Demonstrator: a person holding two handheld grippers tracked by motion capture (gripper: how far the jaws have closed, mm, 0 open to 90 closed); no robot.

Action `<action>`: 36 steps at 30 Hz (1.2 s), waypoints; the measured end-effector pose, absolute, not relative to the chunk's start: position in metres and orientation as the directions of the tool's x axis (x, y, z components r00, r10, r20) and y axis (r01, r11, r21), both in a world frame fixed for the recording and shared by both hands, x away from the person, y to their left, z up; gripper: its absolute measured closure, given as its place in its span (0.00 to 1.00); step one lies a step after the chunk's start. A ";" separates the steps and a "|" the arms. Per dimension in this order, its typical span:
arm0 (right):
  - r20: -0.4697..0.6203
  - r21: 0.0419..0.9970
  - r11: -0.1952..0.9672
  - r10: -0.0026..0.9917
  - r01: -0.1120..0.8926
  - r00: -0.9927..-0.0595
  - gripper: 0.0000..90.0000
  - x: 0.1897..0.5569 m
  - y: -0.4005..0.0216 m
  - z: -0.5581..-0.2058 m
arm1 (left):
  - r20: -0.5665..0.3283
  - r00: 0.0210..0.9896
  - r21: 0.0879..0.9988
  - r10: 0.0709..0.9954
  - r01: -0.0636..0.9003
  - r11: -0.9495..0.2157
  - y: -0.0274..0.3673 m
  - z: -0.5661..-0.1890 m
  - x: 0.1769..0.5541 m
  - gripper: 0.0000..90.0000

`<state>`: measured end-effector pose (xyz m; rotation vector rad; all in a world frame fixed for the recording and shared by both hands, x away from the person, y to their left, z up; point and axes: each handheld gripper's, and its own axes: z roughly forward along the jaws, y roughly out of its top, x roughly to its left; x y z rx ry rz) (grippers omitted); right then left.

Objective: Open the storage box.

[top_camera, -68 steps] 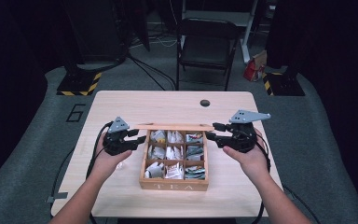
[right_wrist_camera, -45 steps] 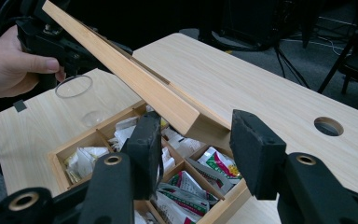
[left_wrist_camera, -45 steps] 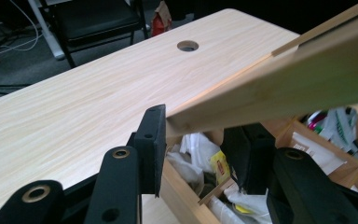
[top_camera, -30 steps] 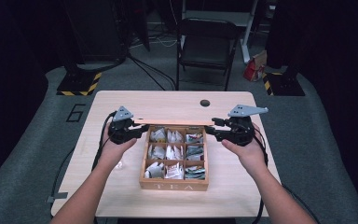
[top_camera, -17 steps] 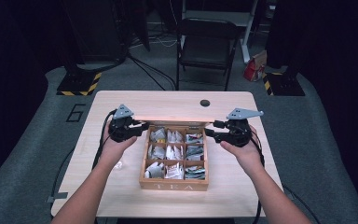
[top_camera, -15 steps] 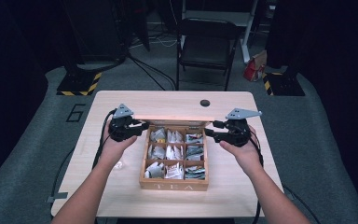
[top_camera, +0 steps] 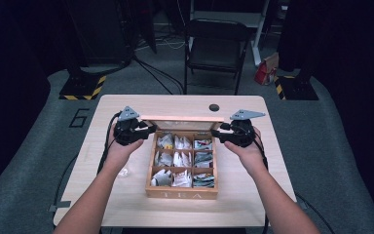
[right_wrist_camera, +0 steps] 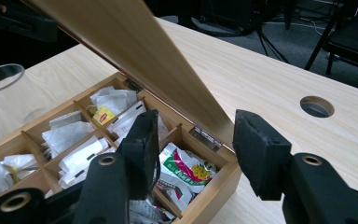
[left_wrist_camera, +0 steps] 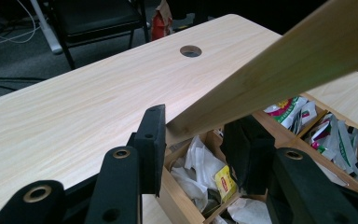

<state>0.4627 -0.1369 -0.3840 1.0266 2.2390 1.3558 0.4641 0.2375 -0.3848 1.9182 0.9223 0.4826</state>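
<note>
Left gripper (top_camera: 148,130): jaws partly open around the lid's left end; contact unclear.
Right gripper (top_camera: 217,132): jaws just closing, lid's right end between them, gap visible.
Lid (top_camera: 182,118): raised, tilted over the box's back edge.
Tea box (top_camera: 181,194): mid-table, 9 compartments of tea bags (top_camera: 174,158).
Table (top_camera: 126,204): light wood.

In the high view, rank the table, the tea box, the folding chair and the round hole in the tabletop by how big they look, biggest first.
1. table
2. folding chair and tea box: they look about alike, and the chair stands farther from the camera, so I won't rank them.
3. round hole, clearly the smallest.
</note>
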 end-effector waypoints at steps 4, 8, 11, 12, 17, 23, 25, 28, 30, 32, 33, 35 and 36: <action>0.073 0.862 0.296 0.730 0.411 -0.679 0.59 0.469 -0.135 -0.388 | -0.037 0.641 0.862 0.767 0.409 -0.300 0.237 -0.383 0.466 0.67; 0.078 0.857 0.293 0.739 0.424 -0.669 0.62 0.477 -0.132 -0.392 | -0.041 0.640 0.859 0.767 0.415 -0.300 0.236 -0.382 0.467 0.67; 0.092 0.858 0.282 0.740 0.431 -0.666 0.60 0.483 -0.132 -0.395 | -0.038 0.635 0.863 0.772 0.410 -0.295 0.236 -0.382 0.467 0.67; 0.090 0.856 0.284 0.742 0.433 -0.665 0.60 0.484 -0.131 -0.395 | -0.038 0.635 0.864 0.772 0.409 -0.294 0.236 -0.382 0.468 0.67; 0.083 0.859 0.289 0.737 0.423 -0.671 0.61 0.486 -0.131 -0.396 | -0.034 0.636 0.866 0.771 0.404 -0.295 0.236 -0.382 0.469 0.67; 0.109 0.860 0.266 0.738 0.435 -0.666 0.61 0.489 -0.133 -0.397 | -0.044 0.629 0.867 0.776 0.410 -0.283 0.236 -0.381 0.471 0.67; 0.105 0.861 0.271 0.733 0.430 -0.672 0.61 0.490 -0.134 -0.398 | -0.039 0.629 0.866 0.776 0.409 -0.288 0.235 -0.381 0.472 0.68; 0.106 0.859 0.273 0.733 0.433 -0.672 0.62 0.491 -0.134 -0.397 | -0.039 0.627 0.866 0.778 0.409 -0.287 0.235 -0.380 0.472 0.67; 0.103 0.858 0.278 0.731 0.432 -0.675 0.62 0.491 -0.134 -0.397 | -0.042 0.626 0.866 0.779 0.411 -0.284 0.235 -0.380 0.472 0.67; 0.115 0.856 0.271 0.730 0.441 -0.673 0.62 0.491 -0.134 -0.397 | -0.042 0.623 0.867 0.781 0.411 -0.282 0.235 -0.381 0.472 0.67; 0.111 0.857 0.274 0.729 0.437 -0.675 0.62 0.492 -0.134 -0.397 | -0.041 0.626 0.867 0.779 0.410 -0.284 0.235 -0.381 0.472 0.67; 0.110 0.856 0.275 0.730 0.438 -0.675 0.62 0.491 -0.134 -0.397 | -0.046 0.630 0.867 0.775 0.411 -0.282 0.236 -0.381 0.473 0.67; 0.109 0.856 0.276 0.730 0.437 -0.675 0.62 0.491 -0.134 -0.397 | -0.048 0.630 0.867 0.775 0.411 -0.282 0.236 -0.381 0.473 0.67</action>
